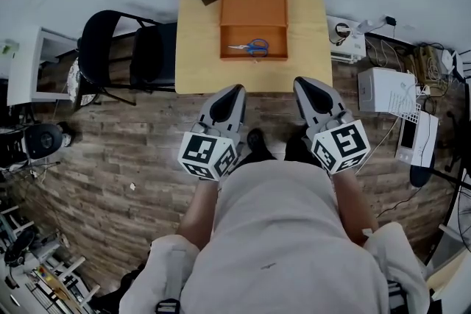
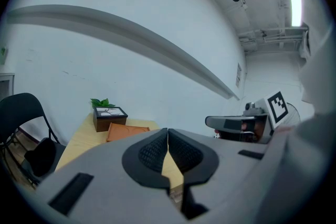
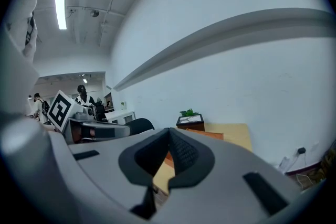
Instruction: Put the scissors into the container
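Head view: scissors (image 1: 251,48) are seen lying inside the orange container (image 1: 254,9), so the task is judged done; left gripper (image 1: 238,88) and right gripper (image 1: 299,82) are held closed, empty.

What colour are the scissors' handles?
Blue. The scissors show best in the head view, lying inside the orange container.
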Motion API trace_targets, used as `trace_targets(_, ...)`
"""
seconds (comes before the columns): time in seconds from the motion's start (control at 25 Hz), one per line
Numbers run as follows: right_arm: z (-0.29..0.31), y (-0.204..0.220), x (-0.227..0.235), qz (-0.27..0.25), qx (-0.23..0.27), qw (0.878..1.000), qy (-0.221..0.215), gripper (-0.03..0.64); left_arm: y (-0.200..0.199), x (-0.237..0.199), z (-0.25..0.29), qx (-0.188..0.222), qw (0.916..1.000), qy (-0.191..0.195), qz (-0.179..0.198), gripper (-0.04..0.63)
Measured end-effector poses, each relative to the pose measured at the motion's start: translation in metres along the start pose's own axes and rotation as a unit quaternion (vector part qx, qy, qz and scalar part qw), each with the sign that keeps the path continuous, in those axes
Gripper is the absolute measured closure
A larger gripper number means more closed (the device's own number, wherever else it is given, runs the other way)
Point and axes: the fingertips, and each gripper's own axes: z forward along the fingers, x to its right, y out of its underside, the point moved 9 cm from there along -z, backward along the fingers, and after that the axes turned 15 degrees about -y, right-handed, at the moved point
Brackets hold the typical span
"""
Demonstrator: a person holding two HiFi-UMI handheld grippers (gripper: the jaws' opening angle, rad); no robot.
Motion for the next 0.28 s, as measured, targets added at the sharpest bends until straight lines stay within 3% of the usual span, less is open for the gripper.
trace_targets(0.28,-0.0032,0.0011,-0.0051,-0.002,0.001,1.000,0.000,0.618,0.0020,0.0013,-0.0072,0.000,1.0000,-0.003,0.001,0.589)
